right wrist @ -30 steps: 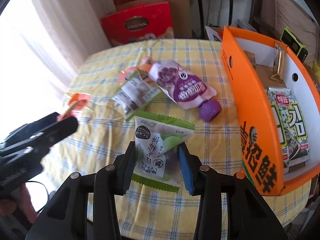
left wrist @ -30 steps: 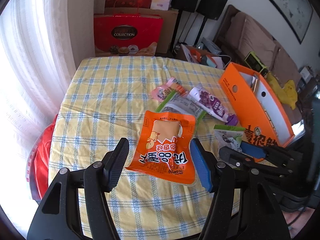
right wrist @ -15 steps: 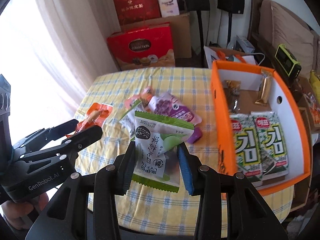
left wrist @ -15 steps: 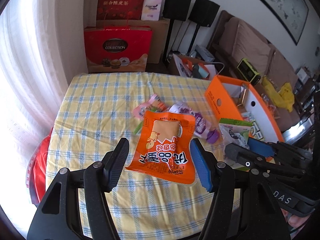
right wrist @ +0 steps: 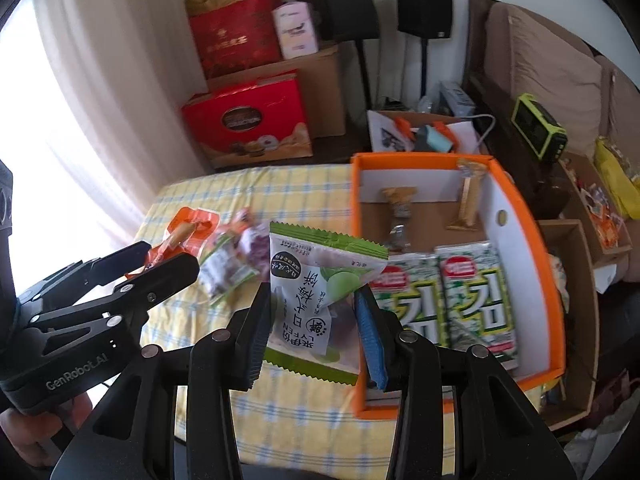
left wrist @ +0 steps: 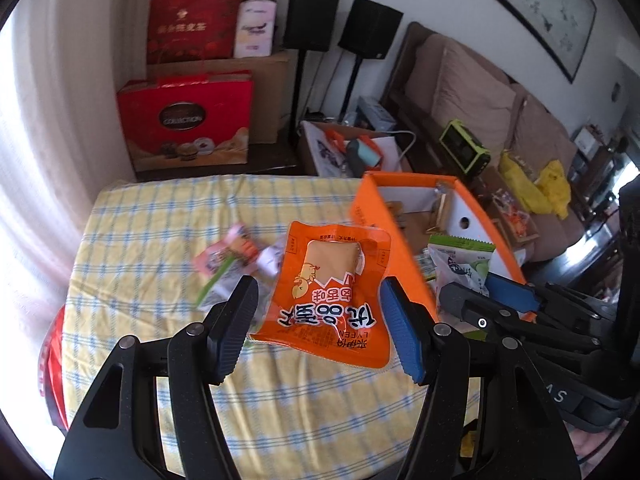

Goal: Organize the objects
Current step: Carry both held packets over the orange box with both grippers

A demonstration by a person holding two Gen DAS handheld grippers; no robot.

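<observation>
Red gift box (left wrist: 186,126) (floor) — speakers (right wrist: 424,6)

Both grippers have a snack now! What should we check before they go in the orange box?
1. Left gripper holding the orange snack packet: ok, pinched between both pads, off the table.
2. Right gripper holding the green snack packet: ok, clamped and lifted.
3. Orange box open on top: ok.
4. Free room inside: ok, bare floor shows behind the two seaweed packs.
5. Grippers clear of each other: ok, apart, though close side by side.
6. Snacks left on the checked tablecloth: not ok, a few packets wait there, blurred.
</observation>
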